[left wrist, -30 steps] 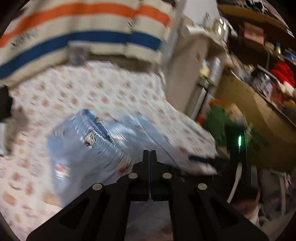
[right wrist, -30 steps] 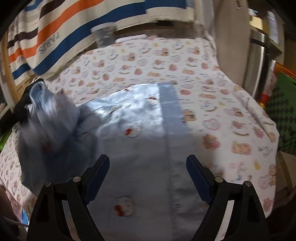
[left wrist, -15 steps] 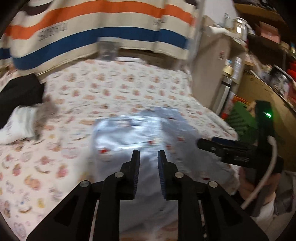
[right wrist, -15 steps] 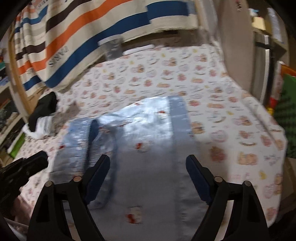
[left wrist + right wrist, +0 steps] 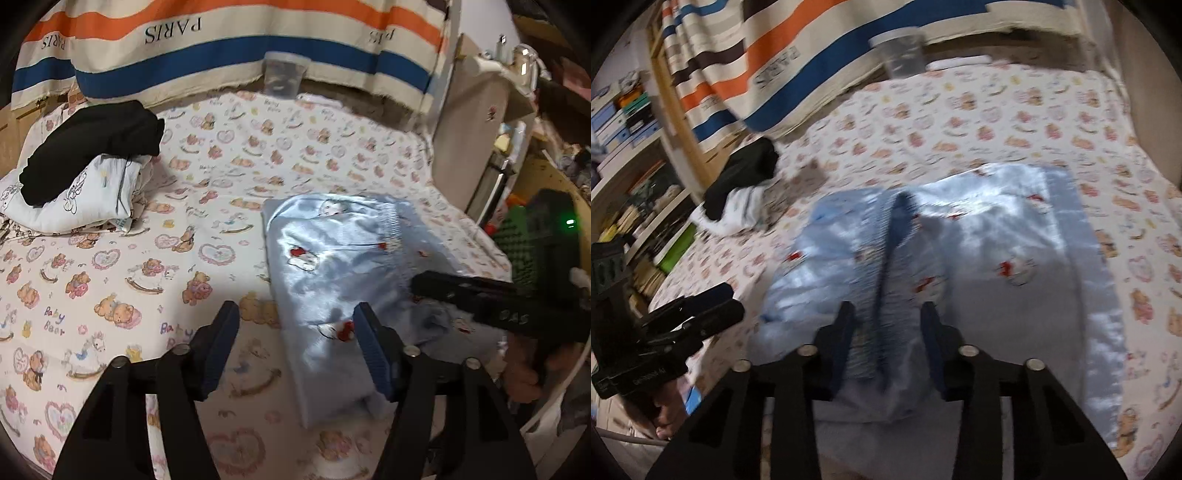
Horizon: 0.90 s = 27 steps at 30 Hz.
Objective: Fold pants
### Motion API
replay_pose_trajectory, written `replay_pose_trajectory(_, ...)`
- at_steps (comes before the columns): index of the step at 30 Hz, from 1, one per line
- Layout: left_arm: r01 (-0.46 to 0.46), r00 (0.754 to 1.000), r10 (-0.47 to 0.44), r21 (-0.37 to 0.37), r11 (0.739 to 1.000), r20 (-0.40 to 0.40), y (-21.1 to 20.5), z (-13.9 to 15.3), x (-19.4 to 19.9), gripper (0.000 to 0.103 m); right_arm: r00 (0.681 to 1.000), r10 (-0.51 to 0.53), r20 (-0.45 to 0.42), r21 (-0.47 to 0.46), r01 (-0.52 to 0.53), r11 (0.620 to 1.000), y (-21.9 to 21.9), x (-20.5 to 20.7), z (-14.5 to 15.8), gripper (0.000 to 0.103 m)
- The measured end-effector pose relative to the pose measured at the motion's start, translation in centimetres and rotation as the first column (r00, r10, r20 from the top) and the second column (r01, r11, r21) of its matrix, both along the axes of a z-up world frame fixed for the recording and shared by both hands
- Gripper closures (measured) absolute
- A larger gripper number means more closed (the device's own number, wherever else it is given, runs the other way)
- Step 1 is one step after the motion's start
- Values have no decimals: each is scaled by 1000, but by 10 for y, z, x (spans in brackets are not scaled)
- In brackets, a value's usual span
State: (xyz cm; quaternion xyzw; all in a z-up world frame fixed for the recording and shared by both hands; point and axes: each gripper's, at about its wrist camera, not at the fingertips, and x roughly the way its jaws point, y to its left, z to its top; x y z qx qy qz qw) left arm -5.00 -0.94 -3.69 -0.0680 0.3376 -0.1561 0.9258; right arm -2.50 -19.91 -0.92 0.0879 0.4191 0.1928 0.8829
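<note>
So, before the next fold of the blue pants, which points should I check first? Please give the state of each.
1. Pants lie on the sheet, already folded over: ok.
2. Left gripper opening, fingers pressing on no cloth: ok.
3. Right gripper closing, ribbed waistband between its fingers: ok.
4. Right fingers already pinching cloth: cannot tell, blurred.
5. Folded clothes pile apart from pants: ok.
6. Pants edges aligned: cannot tell.
</note>
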Motion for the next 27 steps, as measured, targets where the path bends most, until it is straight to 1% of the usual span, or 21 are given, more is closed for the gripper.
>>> replay_pose_trajectory(2,1,1000,-1,0,1000,4,1,1,-3,37,1000,24,3,-1,-24,1000,7,-2,-2,68)
replay_pose_trajectory(3,-2,1000,2,0,1000,4,2,1,-3,36,999,34,-2,-1,-34,999,10,-1,-4,74)
replay_pose_trajectory(4,-9,1000,9,0,1000,-1,3,0,-1,36,999,38,-8,3,-38,999,12,0,-6,85)
replay_pose_trajectory(5,-14,1000,14,-3,1000,-11,4,-1,0,36,999,31,-7,9,-31,999,13,1,-7,94)
replay_pose_trajectory(6,-16,1000,16,-11,1000,-22,4,-3,1,36,1000,18,5,14,-18,1000,12,0,-6,99)
replay_pose_trajectory(7,-14,999,14,-21,1000,-30,5,-3,2,36,999,-3,33,16,2,1000,11,-2,-3,100)
replay_pose_trajectory(9,-11,999,9,-41,999,-40,6,-4,2,36,994,-40,105,-14,42,999,7,-9,9,100)
replay_pose_trajectory(11,-6,999,4,-40,999,-38,4,-3,1,36,988,-58,146,-21,61,998,1,-14,20,100)
replay_pose_trajectory(12,-2,999,1,-37,999,-36,2,-3,1,36,986,-71,153,-20,75,997,-3,-15,26,100)
replay_pose_trajectory(17,24,999,-25,-31,999,-37,-9,-4,1,34,981,-137,137,-80,149,986,-17,-19,31,100)
replay_pose_trajectory(20,36,998,-37,-27,999,-42,-14,-5,1,34,969,-193,152,-125,212,969,-27,-19,29,100)
replay_pose_trajectory(22,41,998,-42,-23,999,-44,-15,-5,2,34,967,-210,144,-121,228,966,-34,-18,27,100)
replay_pose_trajectory(24,46,998,-47,-19,999,-46,-17,-6,2,34,974,-191,123,-112,205,972,-38,-17,24,100)
replay_pose_trajectory(26,47,998,-48,-18,999,-48,-19,-7,3,34,991,-114,70,-99,121,988,-33,-15,19,97)
replay_pose_trajectory(27,50,997,-51,-19,999,-49,-20,-7,3,34,995,-89,45,-82,92,992,-31,-14,16,93)
